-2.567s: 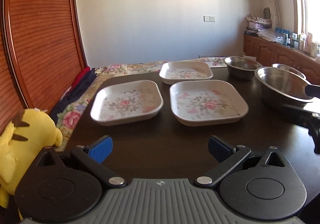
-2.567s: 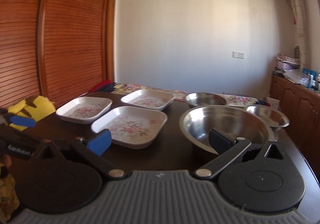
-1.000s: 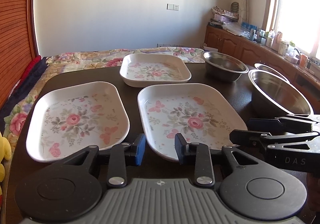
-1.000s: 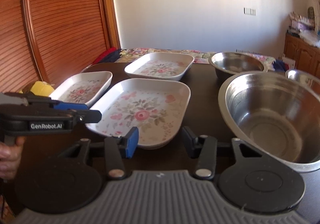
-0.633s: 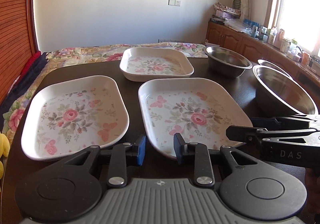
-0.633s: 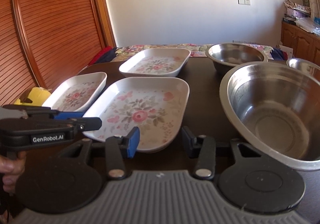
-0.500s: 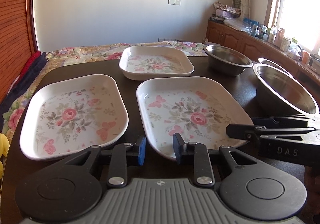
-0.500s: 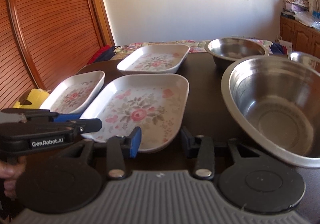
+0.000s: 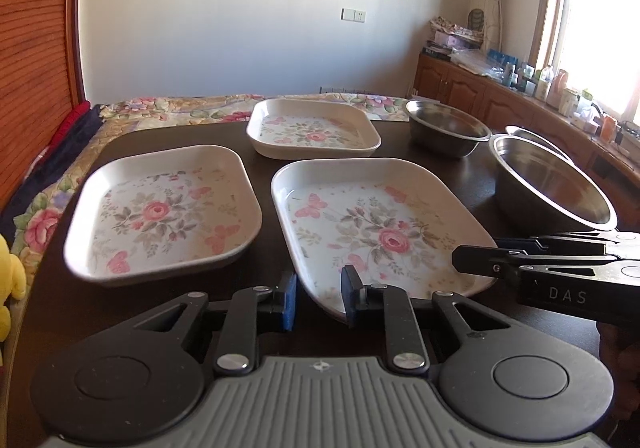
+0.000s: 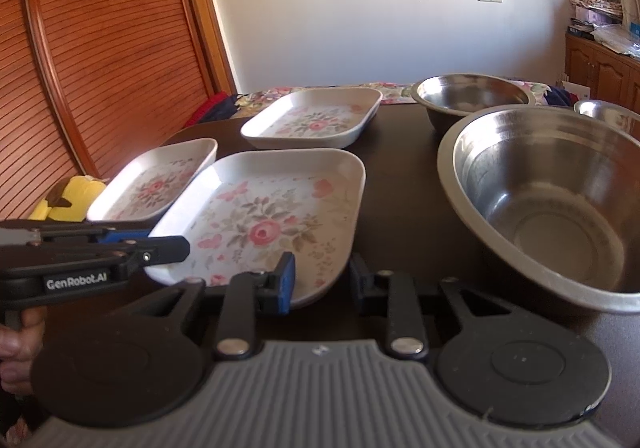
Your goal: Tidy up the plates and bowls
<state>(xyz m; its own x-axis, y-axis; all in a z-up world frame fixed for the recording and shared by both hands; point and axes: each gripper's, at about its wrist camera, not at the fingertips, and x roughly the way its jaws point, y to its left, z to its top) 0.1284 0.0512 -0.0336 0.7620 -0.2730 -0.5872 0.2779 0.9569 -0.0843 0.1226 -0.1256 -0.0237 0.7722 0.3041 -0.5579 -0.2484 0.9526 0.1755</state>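
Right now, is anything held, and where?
Nothing gripped yet: left hand-held gripper and right hand-held gripper straddle the near rim of the middle floral plate, jaws just closing.

We see daylight pouring in from the window (image 9: 592, 19), which is blown out to white. It warms the wall (image 10: 360, 7) in the right wrist view and glints on the steel bowl (image 10: 552, 199) nearest that window. The dark desk (image 9: 168, 131) stays dim. Fisheye bending curves the shutter (image 10: 100, 39) and the room's edges; both pictures are slightly soft.
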